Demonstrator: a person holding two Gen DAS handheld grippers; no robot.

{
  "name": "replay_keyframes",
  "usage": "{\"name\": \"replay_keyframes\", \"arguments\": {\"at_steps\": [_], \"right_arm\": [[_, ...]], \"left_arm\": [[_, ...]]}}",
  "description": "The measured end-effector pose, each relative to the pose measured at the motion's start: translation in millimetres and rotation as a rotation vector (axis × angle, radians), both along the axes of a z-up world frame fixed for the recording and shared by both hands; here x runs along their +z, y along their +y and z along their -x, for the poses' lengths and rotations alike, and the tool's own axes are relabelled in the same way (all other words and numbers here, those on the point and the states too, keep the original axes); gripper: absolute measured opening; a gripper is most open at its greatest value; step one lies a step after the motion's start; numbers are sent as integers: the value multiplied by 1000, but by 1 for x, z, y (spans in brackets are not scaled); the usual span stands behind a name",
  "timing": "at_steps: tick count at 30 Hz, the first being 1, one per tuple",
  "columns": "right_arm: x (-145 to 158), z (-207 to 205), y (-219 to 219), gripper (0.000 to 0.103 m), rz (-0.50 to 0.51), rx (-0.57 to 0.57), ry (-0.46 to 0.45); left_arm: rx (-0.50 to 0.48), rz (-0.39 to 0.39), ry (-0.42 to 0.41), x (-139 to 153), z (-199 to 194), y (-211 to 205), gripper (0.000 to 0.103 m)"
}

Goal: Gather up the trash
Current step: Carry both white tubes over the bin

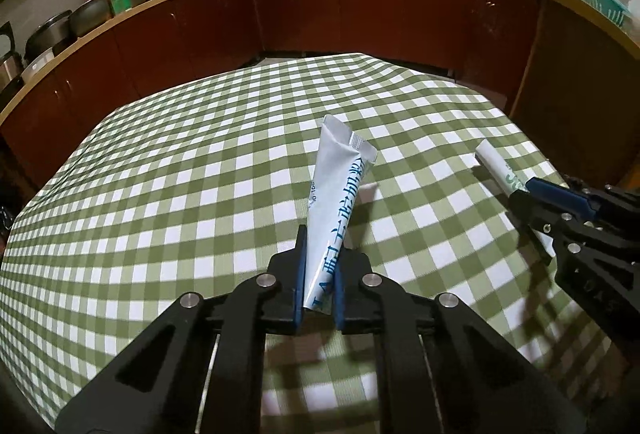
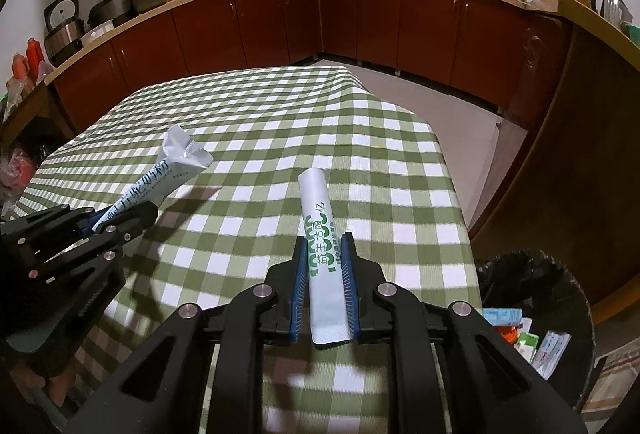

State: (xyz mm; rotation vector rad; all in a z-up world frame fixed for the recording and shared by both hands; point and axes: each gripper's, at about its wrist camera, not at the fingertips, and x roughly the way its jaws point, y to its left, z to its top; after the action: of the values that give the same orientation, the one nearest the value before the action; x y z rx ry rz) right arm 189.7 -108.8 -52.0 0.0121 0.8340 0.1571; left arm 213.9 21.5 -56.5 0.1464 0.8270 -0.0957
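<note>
My left gripper [image 1: 320, 254] is shut on a white sachet with blue print [image 1: 336, 190], torn open at its far end, and holds it above the green checked tablecloth [image 1: 160, 174]. It also shows in the right wrist view [image 2: 120, 222] with the blue-print sachet [image 2: 160, 178]. My right gripper [image 2: 324, 258] is shut on a white sachet with green print [image 2: 320, 226], held above the cloth. The right gripper [image 1: 532, 194] and its sachet [image 1: 498, 164] show at the right of the left wrist view.
A black-lined trash bin [image 2: 536, 314] with several wrappers inside stands on the floor past the table's right edge. Red-brown kitchen cabinets [image 2: 360, 26] with a cluttered counter run behind and to the right of the table.
</note>
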Motion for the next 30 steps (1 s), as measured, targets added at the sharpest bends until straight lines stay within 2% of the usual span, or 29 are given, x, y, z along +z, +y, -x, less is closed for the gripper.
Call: {"name": "replay_keyframes", "arguments": {"at_steps": [17,25,30], "right_arm": [[10,47,-29,18,-20,-51,-31],[18,65,-64,18,-9,-119,-63],[22,75,-88,18,37,-171,-88]], "left_arm": [[11,24,-55,28,58,-12,10],[-35,27,-72,35,72,-47,10],[-77,29,-75,35,77,-76,10]]}}
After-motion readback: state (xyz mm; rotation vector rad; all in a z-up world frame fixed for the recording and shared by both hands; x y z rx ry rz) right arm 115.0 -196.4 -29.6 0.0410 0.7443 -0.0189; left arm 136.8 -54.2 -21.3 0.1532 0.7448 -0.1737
